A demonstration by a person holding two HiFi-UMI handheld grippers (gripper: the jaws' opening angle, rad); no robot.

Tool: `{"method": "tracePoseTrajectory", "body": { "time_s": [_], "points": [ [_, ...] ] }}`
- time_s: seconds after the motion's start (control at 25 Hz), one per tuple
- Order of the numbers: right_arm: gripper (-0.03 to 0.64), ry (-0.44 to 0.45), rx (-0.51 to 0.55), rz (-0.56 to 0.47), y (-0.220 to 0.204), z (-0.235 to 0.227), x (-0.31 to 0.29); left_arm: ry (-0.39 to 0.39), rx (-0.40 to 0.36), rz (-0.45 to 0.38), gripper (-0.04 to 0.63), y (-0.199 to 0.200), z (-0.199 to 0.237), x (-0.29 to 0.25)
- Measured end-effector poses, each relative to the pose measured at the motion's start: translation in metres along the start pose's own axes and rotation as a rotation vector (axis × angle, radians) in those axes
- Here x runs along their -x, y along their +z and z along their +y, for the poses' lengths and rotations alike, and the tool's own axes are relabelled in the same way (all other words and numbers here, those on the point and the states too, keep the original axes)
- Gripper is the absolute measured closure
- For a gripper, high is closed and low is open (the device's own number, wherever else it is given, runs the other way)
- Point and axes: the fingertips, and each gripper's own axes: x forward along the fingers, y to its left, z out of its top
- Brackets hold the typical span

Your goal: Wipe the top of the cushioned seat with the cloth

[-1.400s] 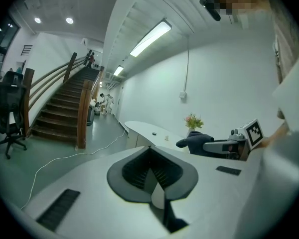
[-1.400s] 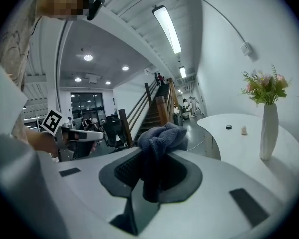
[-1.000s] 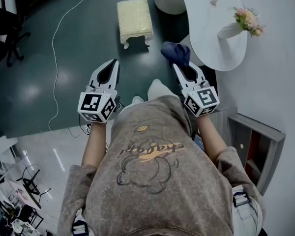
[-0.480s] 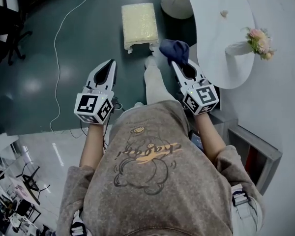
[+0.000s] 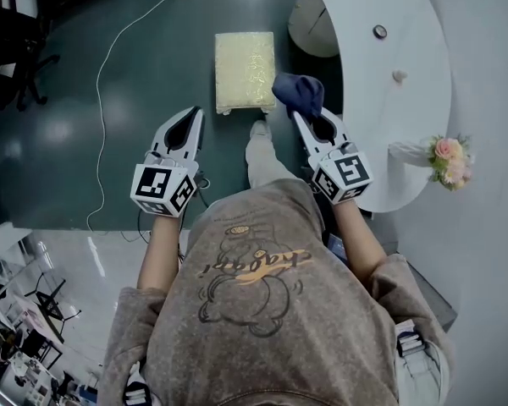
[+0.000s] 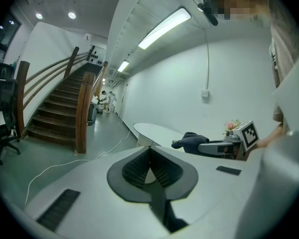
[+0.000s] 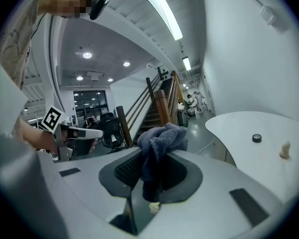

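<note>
The cushioned seat is a small pale yellow stool on the dark green floor, ahead of me in the head view. My right gripper is shut on a dark blue cloth, held in the air just right of the seat's near corner. In the right gripper view the cloth bunches up out of the jaws of that gripper. My left gripper is shut with nothing in it, left of the seat and nearer to me. The left gripper view shows its jaws closed and the cloth off to the right.
A white curved table stands at the right with a small dark knob, a small white piece and a flower vase. A white cable trails over the floor. A black office chair is at the far left. A staircase rises beyond.
I have stepped toward the seat: it has moved down in the head view. A leg has swung forward beneath it. Both grippers keep their hold and spacing.
</note>
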Motion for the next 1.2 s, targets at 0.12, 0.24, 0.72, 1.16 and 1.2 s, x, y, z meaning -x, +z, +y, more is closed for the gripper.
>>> {"method": "tracePoseTrajectory", "body": {
  "time_s": [0.12,0.24,0.72,1.16,1.2],
  "points": [
    [0.525,0.005,-0.013,0.006,0.015,-0.025,-0.025,0.01,0.009,0.012,0.58,0.013,0.012,-0.034],
    [0.525,0.014,-0.023,0.014,0.024,-0.049,-0.046,0.019,0.013,0.019,0.58,0.023,0.021,-0.065],
    [0.525,0.066,-0.026,0.044,0.047,-0.095,-0.1,0.087,0.086,-0.009,0.58,0.05,0.057,-0.12],
    [0.525,0.032,-0.005,0.079,0.059,-0.106,-0.151,0.019,0.082,0.007,0.58,0.065,0.098,-0.16],
    [0.525,0.027,-0.001,0.079,0.059,-0.107,-0.156,0.011,0.077,0.012,0.58,0.065,0.102,-0.163]
  ]
}}
